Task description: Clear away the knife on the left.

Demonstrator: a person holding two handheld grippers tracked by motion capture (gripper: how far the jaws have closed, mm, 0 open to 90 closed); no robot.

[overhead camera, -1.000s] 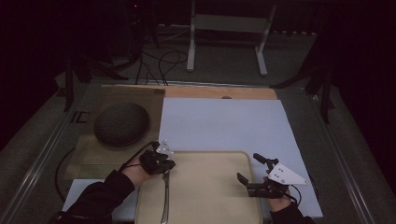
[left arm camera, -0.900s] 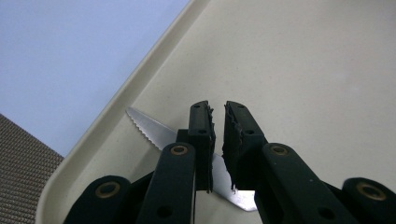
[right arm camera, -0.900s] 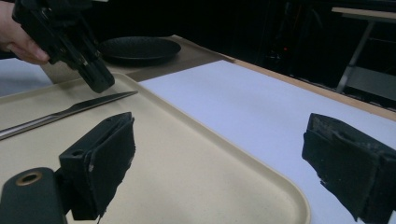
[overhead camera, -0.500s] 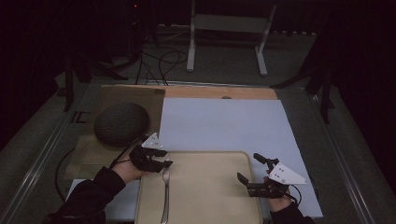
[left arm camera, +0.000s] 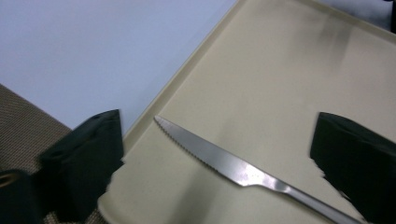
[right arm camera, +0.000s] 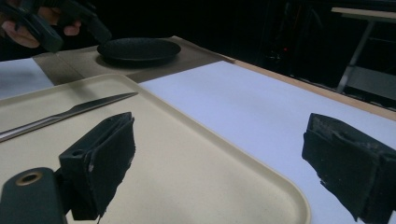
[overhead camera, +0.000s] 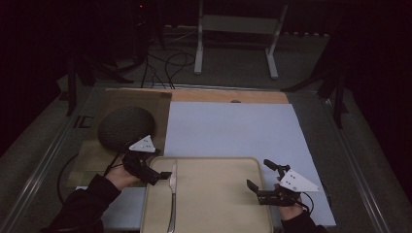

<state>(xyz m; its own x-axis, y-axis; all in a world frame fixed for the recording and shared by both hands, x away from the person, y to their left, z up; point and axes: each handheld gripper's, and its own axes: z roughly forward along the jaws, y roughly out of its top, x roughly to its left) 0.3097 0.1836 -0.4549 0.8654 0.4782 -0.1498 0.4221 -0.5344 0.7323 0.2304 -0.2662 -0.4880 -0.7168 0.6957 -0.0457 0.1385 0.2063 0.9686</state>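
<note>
The knife (overhead camera: 172,199) lies lengthwise on the beige tray (overhead camera: 218,204), near its left edge. Beyond, a dark plate (overhead camera: 126,128) rests on a brown mat (overhead camera: 160,104). The left gripper (overhead camera: 158,177), jaws just opened wide, hovers beside the blade, gripping nothing. The right gripper (overhead camera: 260,177) stands spread, empty.

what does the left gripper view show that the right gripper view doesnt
Left gripper view alone: the knife's serrated blade edge close up, lying free between the open left tool, whose jaws have just been opening. Right gripper view alone: the dark plate on the brown mat, and a stand beyond the table. Both: the beige tray, knife and white sheet.
</note>
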